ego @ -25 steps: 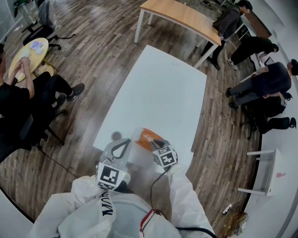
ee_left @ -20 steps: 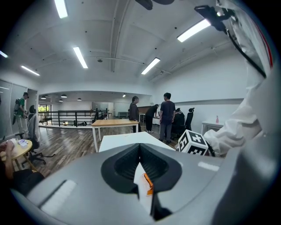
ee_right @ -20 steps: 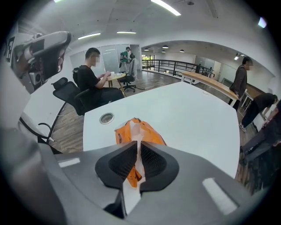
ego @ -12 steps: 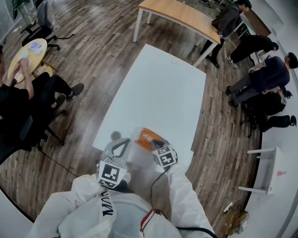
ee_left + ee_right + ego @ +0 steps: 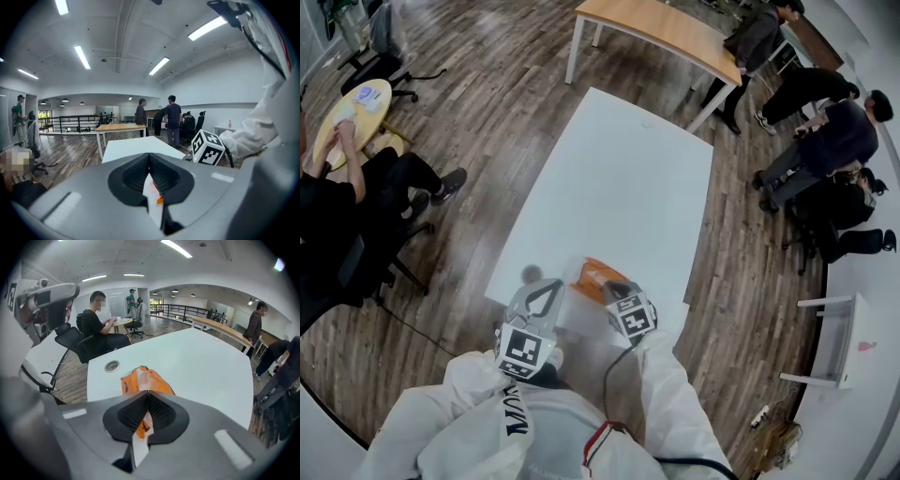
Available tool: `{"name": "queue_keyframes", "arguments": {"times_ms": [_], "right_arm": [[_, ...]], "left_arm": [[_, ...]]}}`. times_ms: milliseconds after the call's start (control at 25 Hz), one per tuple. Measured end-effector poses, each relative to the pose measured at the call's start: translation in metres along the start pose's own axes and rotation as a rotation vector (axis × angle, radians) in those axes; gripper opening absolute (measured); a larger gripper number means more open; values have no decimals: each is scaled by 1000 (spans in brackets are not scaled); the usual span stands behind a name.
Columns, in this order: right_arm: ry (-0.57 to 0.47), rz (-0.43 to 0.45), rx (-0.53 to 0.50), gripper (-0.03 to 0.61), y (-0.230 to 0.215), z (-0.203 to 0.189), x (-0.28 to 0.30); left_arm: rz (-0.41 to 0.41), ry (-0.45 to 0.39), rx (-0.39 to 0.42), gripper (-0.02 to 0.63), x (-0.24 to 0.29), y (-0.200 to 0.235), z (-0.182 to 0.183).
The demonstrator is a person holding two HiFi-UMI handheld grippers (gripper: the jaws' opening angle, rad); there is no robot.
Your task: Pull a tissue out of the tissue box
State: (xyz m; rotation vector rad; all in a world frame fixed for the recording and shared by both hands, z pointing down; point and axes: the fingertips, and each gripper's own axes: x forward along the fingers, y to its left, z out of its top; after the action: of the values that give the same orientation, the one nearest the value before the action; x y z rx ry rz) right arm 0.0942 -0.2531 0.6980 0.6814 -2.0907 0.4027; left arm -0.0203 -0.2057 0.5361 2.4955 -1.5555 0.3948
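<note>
Orange tissue box (image 5: 159,383) holds a white tissue (image 5: 143,377), pinched by the right hand-held gripper (image 5: 147,393), jaws just closed.

Tissue pack (image 5: 158,381) showing orange, tissue (image 5: 143,376) at its mouth white. Table (image 5: 619,178) reading plain white. Left gripper (image 5: 149,155) and right gripper (image 5: 148,392) showing grey, their cubes (image 5: 632,315) wearing black-and-white squares.
</note>
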Motion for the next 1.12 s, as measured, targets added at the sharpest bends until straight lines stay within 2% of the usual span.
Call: {"name": "queue_keyframes", "arguments": {"times_ms": [1120], "right_arm": [[-88, -45, 21, 5, -4, 18, -30]], "left_arm": [[-32, -18, 19, 0, 2, -9, 5]]}}
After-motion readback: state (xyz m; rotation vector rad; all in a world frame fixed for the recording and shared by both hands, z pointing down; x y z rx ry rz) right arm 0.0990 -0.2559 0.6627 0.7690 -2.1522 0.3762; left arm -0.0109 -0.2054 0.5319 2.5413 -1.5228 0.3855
